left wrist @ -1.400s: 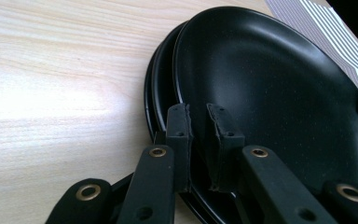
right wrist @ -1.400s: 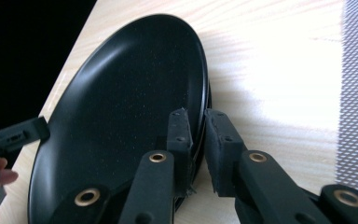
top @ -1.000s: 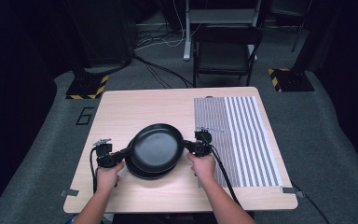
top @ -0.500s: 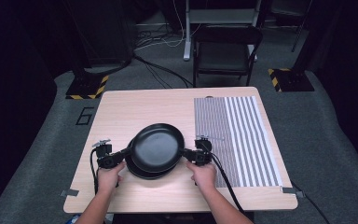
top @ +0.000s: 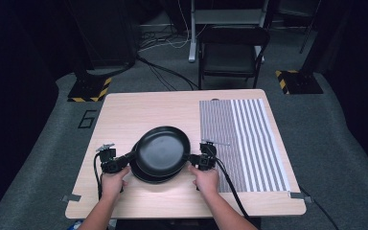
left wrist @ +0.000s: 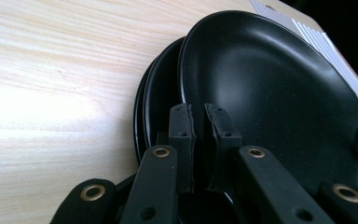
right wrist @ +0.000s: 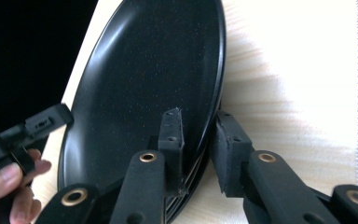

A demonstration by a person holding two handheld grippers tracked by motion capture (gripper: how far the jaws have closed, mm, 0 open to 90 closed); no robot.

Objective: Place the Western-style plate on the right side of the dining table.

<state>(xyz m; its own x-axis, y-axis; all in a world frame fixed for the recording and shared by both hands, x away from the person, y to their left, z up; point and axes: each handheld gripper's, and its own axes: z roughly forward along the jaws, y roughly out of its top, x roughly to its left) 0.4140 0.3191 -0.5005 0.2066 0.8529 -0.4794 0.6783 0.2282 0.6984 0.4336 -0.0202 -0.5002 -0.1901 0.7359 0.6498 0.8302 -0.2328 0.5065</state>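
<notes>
Plates are sitting stacked in the lower middle of the high view, on the pale wood counter [top: 139, 108], just left of the striped mat [top: 249, 139]. You are holding the top plate [top: 163, 151] from both sides, and it is riding tilted above the lower plates [top: 146, 176], which are lying flat beneath it.

Your left tongs [top: 124, 160] are coming in at the left edge of the stack. In the left gripper view they [left wrist: 199, 122] are standing nearly closed, with the rim of the top plate [left wrist: 270, 88] pinched in the narrow slot between the pads. The lower plates [left wrist: 156, 107] are showing as dark edges to the left of that rim.

Your right tongs [top: 195, 159] are meeting the stack's right edge, beside the mat. In the right gripper view they [right wrist: 198, 135] are straddling the rim of the top plate [right wrist: 154, 79]; the jaws have just been closing, and both pads are sitting against the rim.
</notes>
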